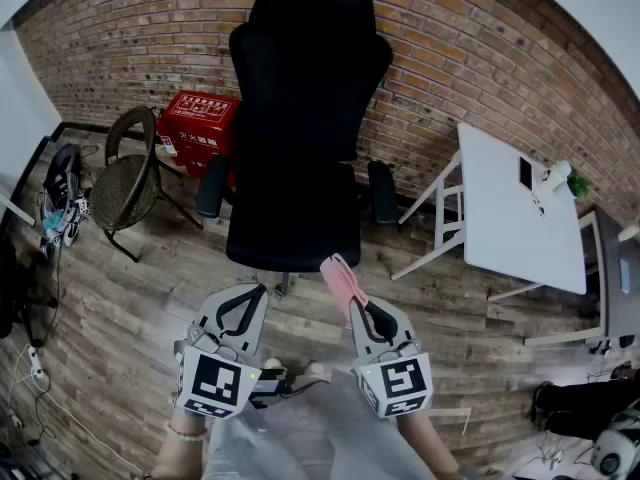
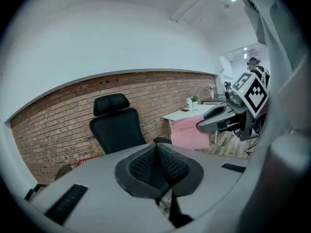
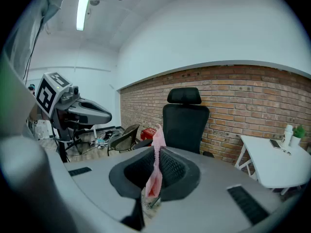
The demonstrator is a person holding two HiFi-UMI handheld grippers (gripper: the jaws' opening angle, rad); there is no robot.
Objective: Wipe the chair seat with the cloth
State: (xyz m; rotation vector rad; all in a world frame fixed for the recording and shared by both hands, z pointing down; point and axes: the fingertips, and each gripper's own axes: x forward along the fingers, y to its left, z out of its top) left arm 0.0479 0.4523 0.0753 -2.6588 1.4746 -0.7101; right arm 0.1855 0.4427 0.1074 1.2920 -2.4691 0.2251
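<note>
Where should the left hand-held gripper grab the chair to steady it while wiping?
Probably the armrest on its side, from above, jaws across the pad's narrow width. It is a slim bar nearest the left hand-held gripper; the seat and back are too broad. Its jaws are shut, so open first. The right hand-held gripper holds the cloth.

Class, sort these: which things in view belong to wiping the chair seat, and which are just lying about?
Belong to the job:
black office chair
pink cloth
right gripper, holding it

Lying about:
wicker chair
red box
white table
</note>
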